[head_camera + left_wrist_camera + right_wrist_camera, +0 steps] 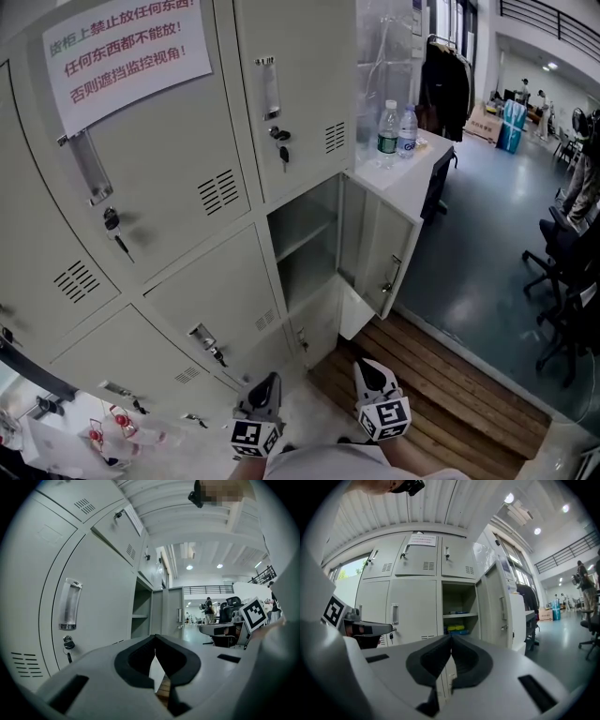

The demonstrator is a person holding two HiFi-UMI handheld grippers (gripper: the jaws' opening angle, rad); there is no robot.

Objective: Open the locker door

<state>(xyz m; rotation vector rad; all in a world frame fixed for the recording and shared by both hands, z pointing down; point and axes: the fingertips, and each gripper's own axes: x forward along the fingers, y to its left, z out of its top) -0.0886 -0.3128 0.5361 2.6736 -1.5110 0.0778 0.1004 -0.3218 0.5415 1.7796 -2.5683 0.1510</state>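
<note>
Two water bottles (397, 129) are noted on the white counter (417, 173) beside the locker bank (178, 178). The locker door (382, 246), in the rightmost column, is found swung wide, pale grey. The left gripper (269, 380) and right gripper (367, 367) are held closed and empty, low before it

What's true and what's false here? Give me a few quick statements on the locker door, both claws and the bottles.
1. One locker door stands open. True.
2. The right claw grips that door. False: it is shut on nothing, clear of the lockers.
3. Two bottles stand on the white cabinet beside the lockers. True.
4. The left claw is wide open. False: it is shut and empty.
</note>
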